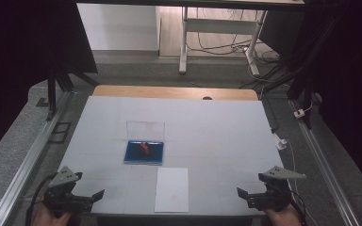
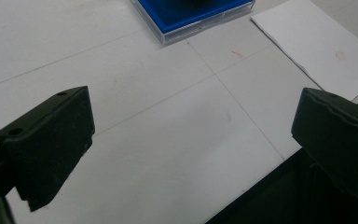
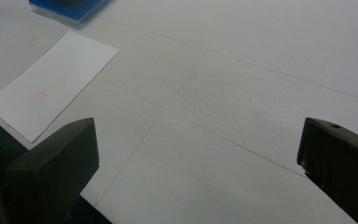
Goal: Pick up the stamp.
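Near the middle of the high view, slightly left of centre, a blue case [image 1: 143, 152] lies on the white table [image 1: 217, 127] with its clear lid [image 1: 145, 130] standing open behind it and a small red object [image 1: 144, 149] resting inside; what that red piece is cannot be told at this size. Just below and to the right of the case, close to the table's near edge, lies a white sheet of paper [image 1: 171, 189], flat and apart from the case. At the lower left corner of the frame the left gripper [image 1: 94, 197] is held low over the table's near edge, its jaws spread wide with nothing between them; the left gripper view confirms this, with bare tabletop between the two black jaws, the case [image 2: 196, 14] at the top edge and the sheet [image 2: 317, 51] at the upper right. At the lower right corner the right gripper [image 1: 242, 194] sits likewise, jaws wide apart and empty, and its own view looks across bare table toward the sheet [image 3: 51, 84] at the left and a corner of the case [image 3: 70, 7] in the upper left. Both grippers are well apart from the case and the paper, so the handling appears not to have begun: the lid is up, the red piece is in place, and all reaching and gripping is left to do.
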`<state>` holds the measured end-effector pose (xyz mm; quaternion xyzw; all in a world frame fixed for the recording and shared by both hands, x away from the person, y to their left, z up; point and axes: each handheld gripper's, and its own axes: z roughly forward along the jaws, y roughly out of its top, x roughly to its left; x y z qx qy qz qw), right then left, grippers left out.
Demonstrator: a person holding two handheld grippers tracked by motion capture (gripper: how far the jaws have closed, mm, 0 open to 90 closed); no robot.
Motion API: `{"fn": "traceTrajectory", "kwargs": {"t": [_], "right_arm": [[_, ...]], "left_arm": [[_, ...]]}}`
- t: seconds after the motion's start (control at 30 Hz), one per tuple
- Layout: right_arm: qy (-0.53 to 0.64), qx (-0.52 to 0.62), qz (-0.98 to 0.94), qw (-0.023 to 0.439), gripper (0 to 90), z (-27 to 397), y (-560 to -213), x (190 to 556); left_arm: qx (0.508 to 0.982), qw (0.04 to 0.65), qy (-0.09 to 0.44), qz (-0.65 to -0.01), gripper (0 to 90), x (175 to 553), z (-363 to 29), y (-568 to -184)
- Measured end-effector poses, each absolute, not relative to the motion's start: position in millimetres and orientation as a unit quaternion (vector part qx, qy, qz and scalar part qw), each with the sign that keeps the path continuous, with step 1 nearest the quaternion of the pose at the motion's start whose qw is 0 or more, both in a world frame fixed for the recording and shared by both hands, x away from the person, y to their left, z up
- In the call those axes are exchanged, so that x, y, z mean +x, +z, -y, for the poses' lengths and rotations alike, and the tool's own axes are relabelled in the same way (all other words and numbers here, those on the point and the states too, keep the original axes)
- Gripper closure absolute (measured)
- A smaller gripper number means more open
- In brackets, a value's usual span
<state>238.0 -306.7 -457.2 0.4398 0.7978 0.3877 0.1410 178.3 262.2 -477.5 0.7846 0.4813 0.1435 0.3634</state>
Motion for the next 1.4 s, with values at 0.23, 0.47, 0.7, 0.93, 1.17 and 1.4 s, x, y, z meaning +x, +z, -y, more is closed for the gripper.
{"fn": "traceTrajectory", "kwargs": {"t": [0.23, 0.47, 0.7, 0.93, 1.17, 1.4], "right_arm": [[0.382, 0.436, -0.803, 0.139, 0.0, 305.0, -457.6, 238.8], [0.382, 0.432, -0.805, 0.138, 0.0, 304.3, -457.6, 238.1], [0.373, 0.423, -0.814, 0.140, 0.0, 301.4, -458.1, 237.9], [0.378, 0.423, -0.812, 0.139, 0.0, 302.2, -457.8, 237.8], [0.380, 0.416, -0.815, 0.139, 0.0, 301.8, -457.2, 236.9], [0.380, 0.415, -0.815, 0.141, 0.0, 301.2, -457.1, 236.7]], "left_arm": [[0.783, 0.375, 0.141, -0.476, 0.0, 180.2, -260.4, -474.2], [0.792, 0.383, 0.139, -0.454, 0.0, 185.2, -250.9, -470.0], [0.797, 0.391, 0.137, -0.439, 0.0, 193.4, -245.8, -470.8], [0.799, 0.402, 0.137, -0.426, 0.0, 204.5, -237.6, -470.8], [0.800, 0.402, 0.136, -0.423, 0.0, 219.0, -230.7, -469.0], [0.806, 0.400, 0.133, -0.415, 0.0, 234.2, -221.5, -468.5]]}}
